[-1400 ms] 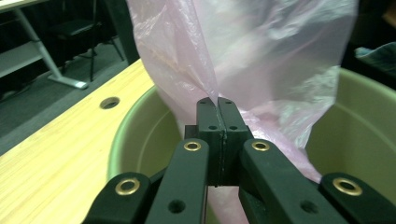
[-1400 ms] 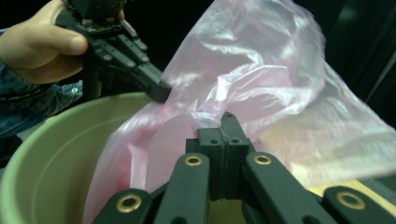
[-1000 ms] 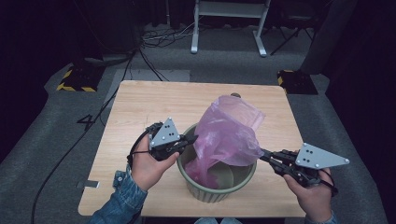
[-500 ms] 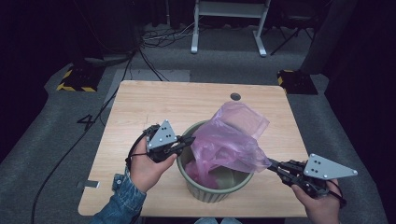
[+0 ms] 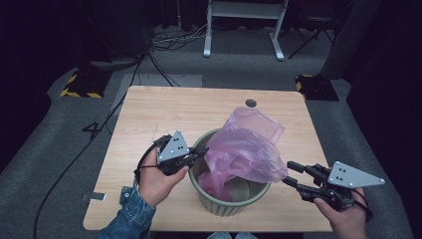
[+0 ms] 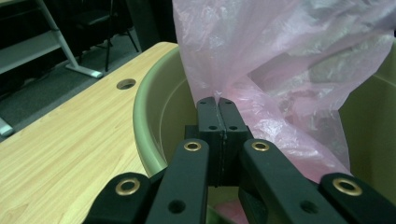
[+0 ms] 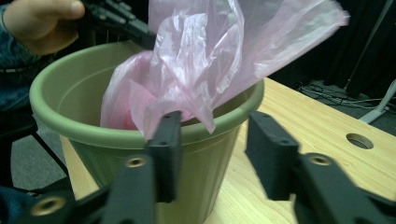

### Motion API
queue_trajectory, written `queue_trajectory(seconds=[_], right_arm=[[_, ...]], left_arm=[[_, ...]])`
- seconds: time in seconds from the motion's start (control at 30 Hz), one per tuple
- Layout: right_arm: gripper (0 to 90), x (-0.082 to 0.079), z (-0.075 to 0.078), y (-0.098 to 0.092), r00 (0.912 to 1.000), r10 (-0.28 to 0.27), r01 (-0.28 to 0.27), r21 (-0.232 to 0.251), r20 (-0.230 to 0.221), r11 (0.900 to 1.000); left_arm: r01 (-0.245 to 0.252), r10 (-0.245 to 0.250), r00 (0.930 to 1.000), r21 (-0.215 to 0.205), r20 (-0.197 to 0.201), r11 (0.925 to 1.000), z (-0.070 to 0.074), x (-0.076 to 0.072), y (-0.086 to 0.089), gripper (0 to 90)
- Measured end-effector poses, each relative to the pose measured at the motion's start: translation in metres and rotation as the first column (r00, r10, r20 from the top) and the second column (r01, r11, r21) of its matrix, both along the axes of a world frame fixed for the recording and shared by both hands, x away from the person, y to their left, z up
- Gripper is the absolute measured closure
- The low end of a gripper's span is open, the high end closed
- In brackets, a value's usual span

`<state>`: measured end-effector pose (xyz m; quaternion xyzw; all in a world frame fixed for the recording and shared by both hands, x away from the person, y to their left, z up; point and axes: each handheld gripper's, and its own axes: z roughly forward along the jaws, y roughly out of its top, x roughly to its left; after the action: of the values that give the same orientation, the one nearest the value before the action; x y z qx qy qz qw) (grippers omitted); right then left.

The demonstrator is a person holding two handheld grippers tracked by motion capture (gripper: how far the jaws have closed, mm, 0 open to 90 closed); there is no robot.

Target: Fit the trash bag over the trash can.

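Right gripper (image 5: 294, 174), nearest: fingers just opened, apart at the bucket's near side, nothing clamped, bag edge draped just beyond. Left gripper (image 6: 218, 103): fingers together, clamped on the pink bag (image 5: 246, 147) above the green bucket (image 5: 224, 206) at mid-surface (image 5: 164, 109). Risks: thin film tearing under a one-sided pull; loose edge slumping inside; light bucket tipping or sliding.

Left hand-held gripper (image 6: 218, 103) clamped, right hand-held gripper (image 7: 212, 140) parted
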<state>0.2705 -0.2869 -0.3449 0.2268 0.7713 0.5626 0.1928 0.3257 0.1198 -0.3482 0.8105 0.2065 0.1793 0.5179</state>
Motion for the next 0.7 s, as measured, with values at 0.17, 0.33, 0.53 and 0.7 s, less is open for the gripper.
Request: queue_trajectory(seconds=[0.17, 0.33, 0.53, 0.7], right_arm=[[44.6, 0.001, 0.013, -0.009, 1.0, -0.009, 0.009, 0.018, 0.002, 1.0], [41.3, 0.01, 0.035, -0.012, 0.9999, -0.005, 0.005, 0.0, 0.016, 1.0], [40.1, 0.023, 0.051, -0.005, 0.9995, 0.008, -0.008, -0.006, 0.031, 1.0], [37.8, 0.036, 0.056, 0.014, 0.9985, 0.043, -0.043, -0.011, 0.034, 0.999]], left_arm=[[0.013, -0.013, 0.9999, 0.016, 0.002, 0.9998, -0.002, 0.0, -0.003, 90.0], [0.036, -0.036, 0.9994, 0.029, 0.001, 0.9989, -0.004, -0.003, -0.007, 90.0], [0.046, -0.046, 0.9989, 0.045, 0.002, 0.9979, -0.006, -0.006, -0.008, 90.0], [0.063, -0.063, 0.998, 0.05, 0.0, 0.9968, -0.006, -0.008, -0.008, 90.0]])
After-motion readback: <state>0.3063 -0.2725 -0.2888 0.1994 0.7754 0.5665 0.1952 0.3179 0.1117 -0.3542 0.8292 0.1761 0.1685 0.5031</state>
